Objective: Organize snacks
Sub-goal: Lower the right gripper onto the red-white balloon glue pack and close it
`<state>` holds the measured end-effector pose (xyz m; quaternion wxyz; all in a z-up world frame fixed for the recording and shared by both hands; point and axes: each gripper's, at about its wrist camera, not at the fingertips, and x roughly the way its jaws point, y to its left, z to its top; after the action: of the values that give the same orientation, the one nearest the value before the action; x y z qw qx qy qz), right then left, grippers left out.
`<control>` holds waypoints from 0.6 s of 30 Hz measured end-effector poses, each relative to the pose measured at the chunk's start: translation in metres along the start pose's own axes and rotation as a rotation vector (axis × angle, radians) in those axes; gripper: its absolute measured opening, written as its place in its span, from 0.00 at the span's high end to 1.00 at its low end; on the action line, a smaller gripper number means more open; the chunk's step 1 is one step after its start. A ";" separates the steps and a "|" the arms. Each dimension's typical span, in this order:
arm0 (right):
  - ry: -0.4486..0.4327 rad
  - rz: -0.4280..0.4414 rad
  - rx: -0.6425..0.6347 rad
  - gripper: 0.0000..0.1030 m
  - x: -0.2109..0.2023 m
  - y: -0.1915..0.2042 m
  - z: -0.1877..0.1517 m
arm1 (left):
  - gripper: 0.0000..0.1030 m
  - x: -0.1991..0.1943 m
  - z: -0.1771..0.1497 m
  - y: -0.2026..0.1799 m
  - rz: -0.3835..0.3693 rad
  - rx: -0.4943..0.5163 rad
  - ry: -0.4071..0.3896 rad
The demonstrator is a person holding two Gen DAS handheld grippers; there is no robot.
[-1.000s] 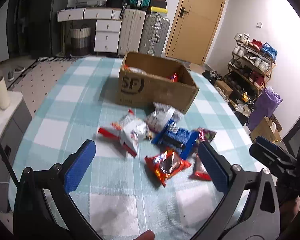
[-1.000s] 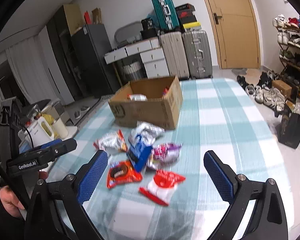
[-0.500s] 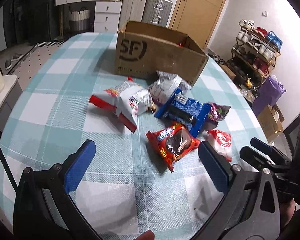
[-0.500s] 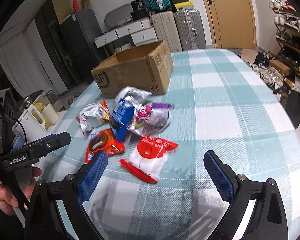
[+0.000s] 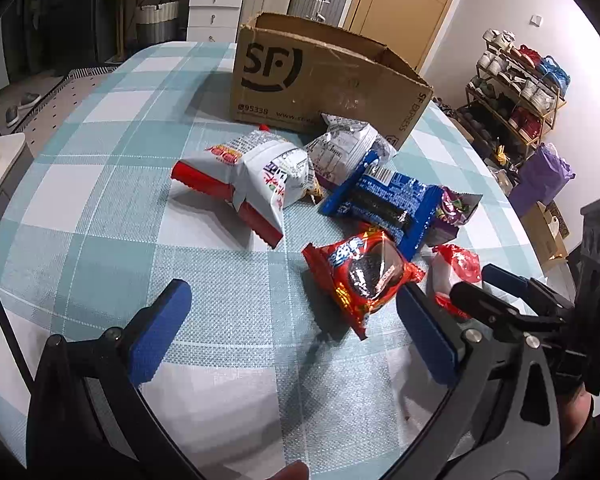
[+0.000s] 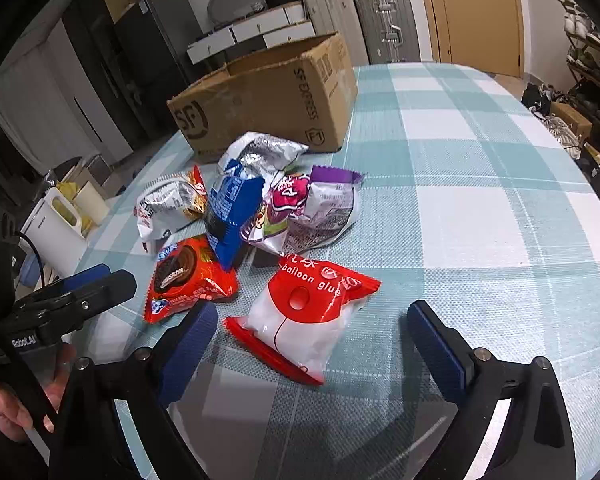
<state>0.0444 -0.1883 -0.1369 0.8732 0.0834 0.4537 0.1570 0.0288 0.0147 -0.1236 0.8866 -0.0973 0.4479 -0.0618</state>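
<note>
**Grippers lower and closer over the snack pile**

Left gripper [image 5: 290,322]: jaws spread wide, holding nothing, hovering low over the checked tablecloth [image 5: 100,184], nearer the snacks than half a second ago. Red cookie packet [image 5: 362,274] now just ahead of the right-hand fingertip, larger in view than before. Right gripper [image 6: 312,342]: also wide open and empty, straddling the red-and-white balloon glue packet [image 6: 308,312], closer to it than a second ago, not visibly touching. Beyond: blue cookie pack [image 6: 230,210] overlapping the purple bag [image 6: 312,208]; silver bag [image 6: 260,152] against the SF cardboard box [image 6: 268,96]; white-and-red bag [image 5: 252,176] to the left of the pile. Box farther back on the table, looming larger than earlier. All packets outside the box, unmoved.
</note>
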 end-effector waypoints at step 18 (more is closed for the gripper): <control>0.021 -0.105 -0.164 0.57 0.016 0.026 0.001 | 0.01 0.012 -0.006 0.015 -0.006 -0.030 0.032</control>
<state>0.0482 -0.1581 -0.1409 0.8792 -0.0138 0.4524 0.1486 0.0311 0.0260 -0.1399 0.8776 -0.1109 0.4627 -0.0596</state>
